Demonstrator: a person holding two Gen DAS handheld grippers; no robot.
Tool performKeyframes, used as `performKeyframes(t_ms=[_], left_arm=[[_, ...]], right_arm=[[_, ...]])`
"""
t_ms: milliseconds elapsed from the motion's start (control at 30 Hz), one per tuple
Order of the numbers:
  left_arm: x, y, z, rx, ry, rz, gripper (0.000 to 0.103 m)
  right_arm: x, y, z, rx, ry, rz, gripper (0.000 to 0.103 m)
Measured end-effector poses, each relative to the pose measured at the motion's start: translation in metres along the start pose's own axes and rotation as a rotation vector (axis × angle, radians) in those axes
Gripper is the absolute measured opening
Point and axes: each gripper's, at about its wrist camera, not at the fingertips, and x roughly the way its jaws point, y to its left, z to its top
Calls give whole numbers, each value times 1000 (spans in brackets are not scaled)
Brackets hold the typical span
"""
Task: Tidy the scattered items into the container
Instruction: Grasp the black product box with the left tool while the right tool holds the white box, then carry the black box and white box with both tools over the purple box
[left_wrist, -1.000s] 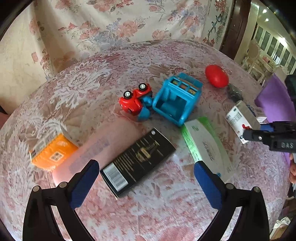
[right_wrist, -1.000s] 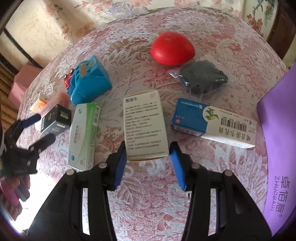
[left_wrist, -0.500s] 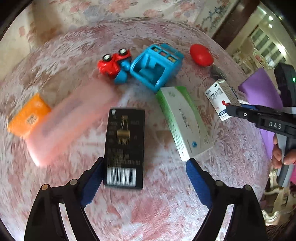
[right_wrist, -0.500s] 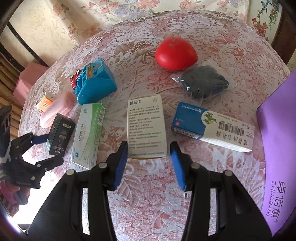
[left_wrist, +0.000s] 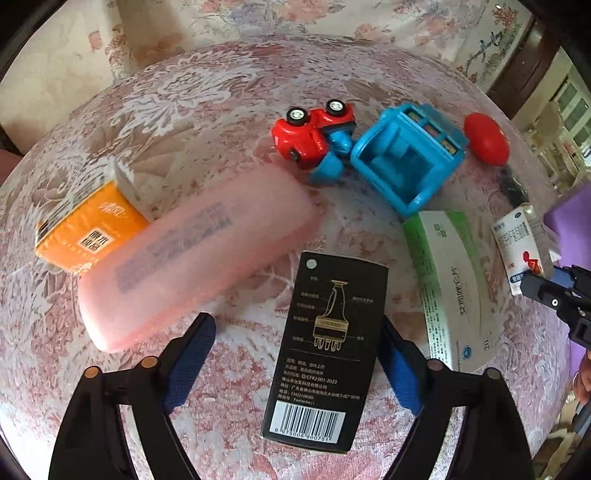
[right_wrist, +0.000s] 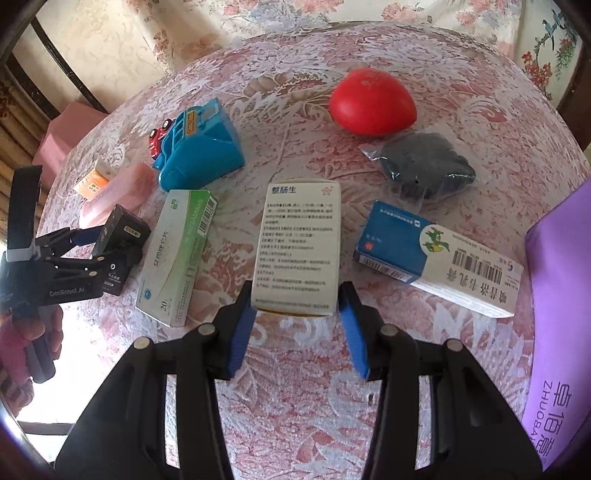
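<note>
Worktop (right_wrist: 461, 66): round, under a pink-and-white lace cloth; floral drapery behind, a bright room with pale chairs beyond on the left-wrist view.

Purple container (right_wrist: 561, 295): at the worktop's right edge, printed ZHUOBAIYI; nothing seen in it, so the tidying looks barely begun.

Toy truck (left_wrist: 402, 155): blue tipper body with red cab, lying on its side.

Pink case (left_wrist: 199, 254): translucent, flat, touching an orange box (left_wrist: 88, 229).

Green-and-white box (right_wrist: 177, 254): flat, between the two held cartons.

Blue-and-white box (right_wrist: 436, 258): flat, near the container.

White leaflet box (right_wrist: 299, 247): its near end sits between the jaws of the right gripper (right_wrist: 297, 328), set narrow; contact cannot be told. Likely lined up for lifting to the container.

Black box (left_wrist: 328, 347): lengthwise inside the left gripper (left_wrist: 295, 365), jaws wide, right pad close against it, left pad apart.

Red heart-shaped piece (right_wrist: 373, 99) and a dark bagged item (right_wrist: 424, 170): far side, just beside each other.
</note>
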Motion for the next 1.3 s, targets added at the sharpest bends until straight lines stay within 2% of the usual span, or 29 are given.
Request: performKeyframes(t_ms=[133, 267, 333, 400, 467, 833, 867, 967, 1067, 1133, 1167, 1200, 1300], left_arm=[[-1, -2, -9, -7, 5, 43, 82], [-1, -2, -12, -30, 2, 73, 85], [2, -3, -11, -44, 8, 93, 89], [6, 2, -9, -87, 27, 108, 103], [7, 8, -8, -129, 34, 102, 103], [3, 6, -9, -141, 26, 118, 103], [2, 5, -10, -139, 19, 118, 99], [-8, -1, -10, -120, -12, 86, 77], [-10, -6, -8, -98, -15, 84, 72], [-13, -7, -8, -92, -28, 75, 62], [-16, -7, -8, -89, -36, 69, 46], [-17, -8, -8, -87, -41, 63, 40], [-19, -8, -3, -89, -36, 50, 39]], right_arm=[[-4, -7, -5, 24, -30, 38, 48], [-4, -6, -5, 14, -47, 41, 48], [-2, -2, -2, -4, -43, 30, 48], [1, 3, 1, -23, -38, 15, 49], [4, 8, 5, -44, -28, -4, 50], [13, 9, 18, -37, -2, -35, 50], [13, 10, 18, -41, -1, -37, 50], [13, 10, 18, -45, 1, -38, 50], [13, 11, 17, -53, 0, -46, 50], [14, 13, 17, -61, -2, -60, 48], [14, 14, 16, -65, -4, -69, 47], [15, 14, 16, -70, -5, -78, 43], [14, 15, 14, -86, -12, -85, 43]])
